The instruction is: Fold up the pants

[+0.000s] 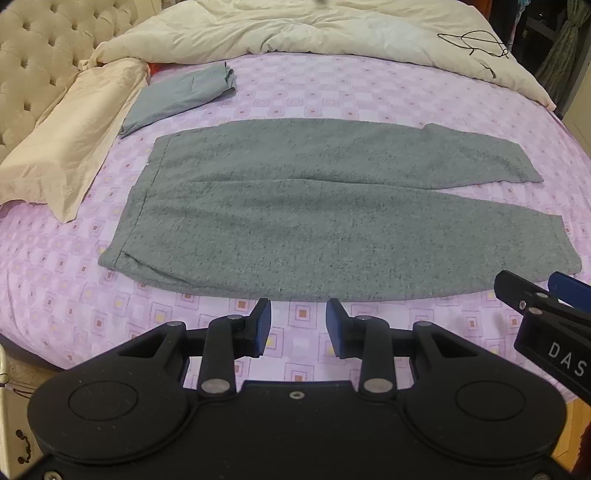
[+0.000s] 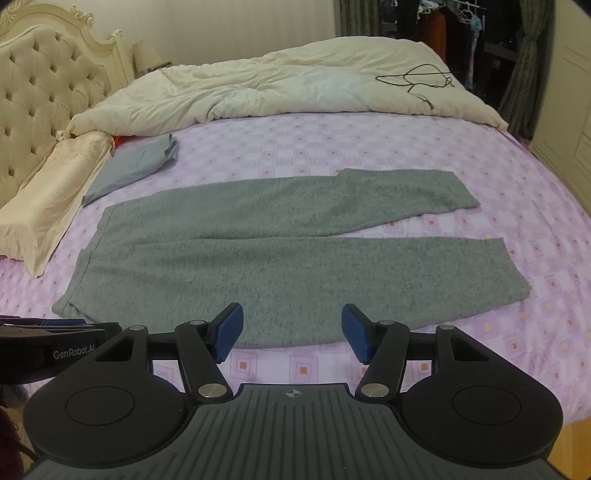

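Flat on the lilac sheet (image 1: 55,266): grey pants (image 1: 295,221), waistband toward the pillow (image 1: 62,147), both legs spread and running right, a folded blue garment (image 1: 177,96) just beyond the waistband. Only from the left wrist: left gripper (image 1: 298,328) parted, nothing between its pads, just short of the pants' near edge, with the right gripper's tip (image 1: 532,291) intruding at lower right. Only from the right wrist: right gripper (image 2: 292,332) likewise parted and empty over the near hem, plus a bedside lamp (image 2: 146,55) and hanging clothes (image 2: 439,22) behind the duvet (image 2: 295,85).
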Motion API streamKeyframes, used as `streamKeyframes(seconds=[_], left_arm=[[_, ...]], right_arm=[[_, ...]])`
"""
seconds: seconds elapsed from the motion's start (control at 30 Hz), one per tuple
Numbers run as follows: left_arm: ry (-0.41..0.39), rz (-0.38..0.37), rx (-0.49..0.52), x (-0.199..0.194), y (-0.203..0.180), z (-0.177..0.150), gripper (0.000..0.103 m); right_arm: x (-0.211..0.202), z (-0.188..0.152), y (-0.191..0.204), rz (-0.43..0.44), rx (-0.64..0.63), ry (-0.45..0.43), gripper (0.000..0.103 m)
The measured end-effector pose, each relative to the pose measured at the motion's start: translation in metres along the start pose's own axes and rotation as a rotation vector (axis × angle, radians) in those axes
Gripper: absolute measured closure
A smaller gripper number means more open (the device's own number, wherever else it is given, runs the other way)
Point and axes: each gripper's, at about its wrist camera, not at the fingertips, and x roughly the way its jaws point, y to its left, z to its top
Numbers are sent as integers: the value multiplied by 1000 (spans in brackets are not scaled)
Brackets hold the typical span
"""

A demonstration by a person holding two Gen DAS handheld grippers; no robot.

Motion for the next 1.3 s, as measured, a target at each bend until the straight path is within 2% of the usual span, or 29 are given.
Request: streamKeyframes(seconds=[0.43,0.77,1.03,1.17,1.3], left_arm=[[78,40,3,26,7,7,59],[98,15,43,65,-4,52,59],[85,-33,149,90,-30,77,59],[75,-38,161,96,-36,80,59],[73,-27,169,105,-43,83,59]], right_arm=[[36,8,8,5,-15,88,45],[80,37,2,-2,-17,155,45],[112,47,-34,-228,48,174,46],[121,43,-72,-289,99,209,48],[127,34,-123,-356,174,250,56]])
